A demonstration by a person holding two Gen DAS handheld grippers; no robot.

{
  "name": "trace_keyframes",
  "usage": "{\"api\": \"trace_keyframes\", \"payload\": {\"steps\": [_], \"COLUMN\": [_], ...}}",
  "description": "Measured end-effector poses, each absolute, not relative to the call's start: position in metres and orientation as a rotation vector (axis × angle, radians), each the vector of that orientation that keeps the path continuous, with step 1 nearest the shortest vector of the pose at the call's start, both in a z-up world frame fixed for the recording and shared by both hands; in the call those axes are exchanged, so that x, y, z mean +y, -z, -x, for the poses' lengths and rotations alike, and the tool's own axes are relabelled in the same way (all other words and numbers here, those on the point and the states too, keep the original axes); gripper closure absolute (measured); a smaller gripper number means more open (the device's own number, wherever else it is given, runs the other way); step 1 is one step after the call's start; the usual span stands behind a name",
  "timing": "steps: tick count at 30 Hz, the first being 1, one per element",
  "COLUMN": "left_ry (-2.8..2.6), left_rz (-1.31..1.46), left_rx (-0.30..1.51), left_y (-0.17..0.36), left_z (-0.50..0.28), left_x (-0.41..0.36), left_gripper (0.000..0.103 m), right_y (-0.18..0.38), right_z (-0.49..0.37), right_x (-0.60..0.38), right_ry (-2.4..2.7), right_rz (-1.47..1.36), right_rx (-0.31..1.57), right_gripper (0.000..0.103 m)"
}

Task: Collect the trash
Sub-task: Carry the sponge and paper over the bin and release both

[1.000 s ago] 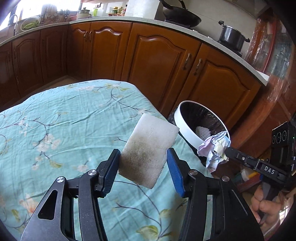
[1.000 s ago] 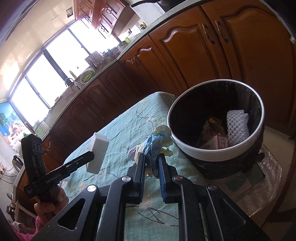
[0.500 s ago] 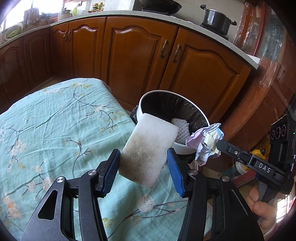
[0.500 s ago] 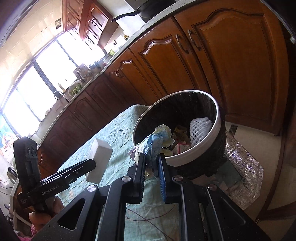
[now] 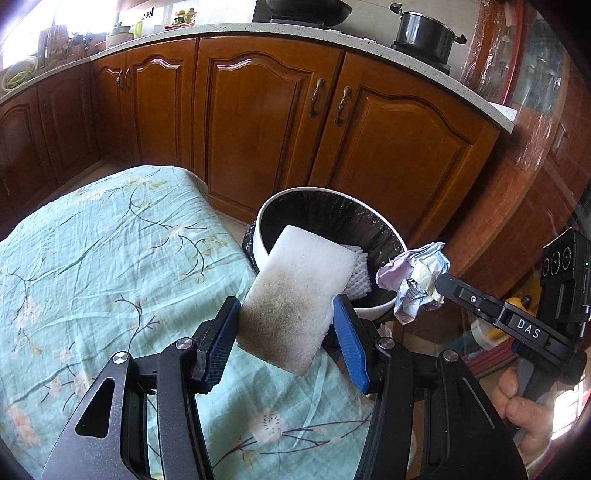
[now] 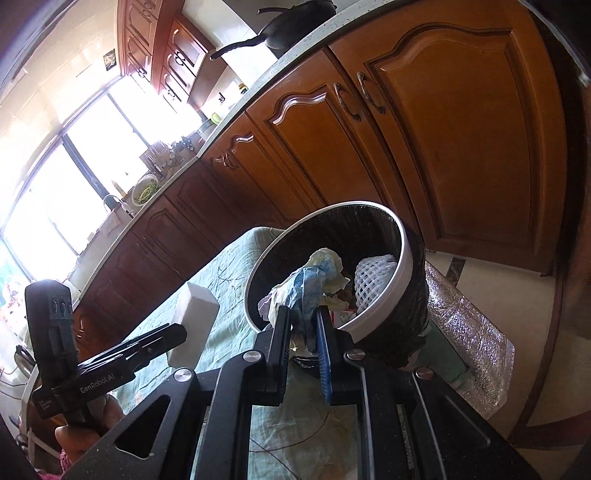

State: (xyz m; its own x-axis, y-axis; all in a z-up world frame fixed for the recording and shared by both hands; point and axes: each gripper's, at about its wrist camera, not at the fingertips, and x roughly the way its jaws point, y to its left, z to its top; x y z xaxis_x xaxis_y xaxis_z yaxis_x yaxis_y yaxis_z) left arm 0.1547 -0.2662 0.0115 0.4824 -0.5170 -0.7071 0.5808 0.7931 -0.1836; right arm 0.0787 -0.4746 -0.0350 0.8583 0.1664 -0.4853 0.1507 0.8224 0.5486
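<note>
My left gripper (image 5: 286, 325) is shut on a white foam block (image 5: 295, 295) with a dirty grey patch, held above the table's right end just short of the trash bin (image 5: 266, 221). The bin has a white rim and a black liner, and a white foam net (image 5: 360, 273) lies inside. My right gripper (image 6: 303, 325) is shut on a crumpled paper wad (image 6: 310, 280), at the bin's near rim (image 6: 402, 258). In the left wrist view the wad (image 5: 417, 273) hangs at the bin's right edge. The foam block (image 6: 192, 325) shows left in the right wrist view.
A teal floral cloth (image 5: 92, 277) covers the table. Brown wooden cabinets (image 5: 258, 110) stand close behind the bin, under a counter with a black pot (image 5: 424, 35) and a pan. A silver foil mat (image 6: 472, 332) lies on the floor by the bin.
Both grippers have moved toward the bin with their loads. The foam block now overlaps the bin's near rim and the paper wad sits over its opening edge.
</note>
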Motion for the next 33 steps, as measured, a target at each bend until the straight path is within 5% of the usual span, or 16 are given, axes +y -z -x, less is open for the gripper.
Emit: {"api": "trace_keyframes", "payload": {"steps": [33], "left_ry": [0.677], "left_rz": [-0.157], "left_rx": [0.885], "left_y": [-0.006], "left_z": [-0.211], "left_x": [-0.334], "left_gripper": [0.051], "right_y": [0.032], "right_z": [-0.12], "right_x": [-0.491], "right_ry": [0.064], "right_rz": [-0.5], "right_rx": [0.602], "right_gripper": [0.089]}}
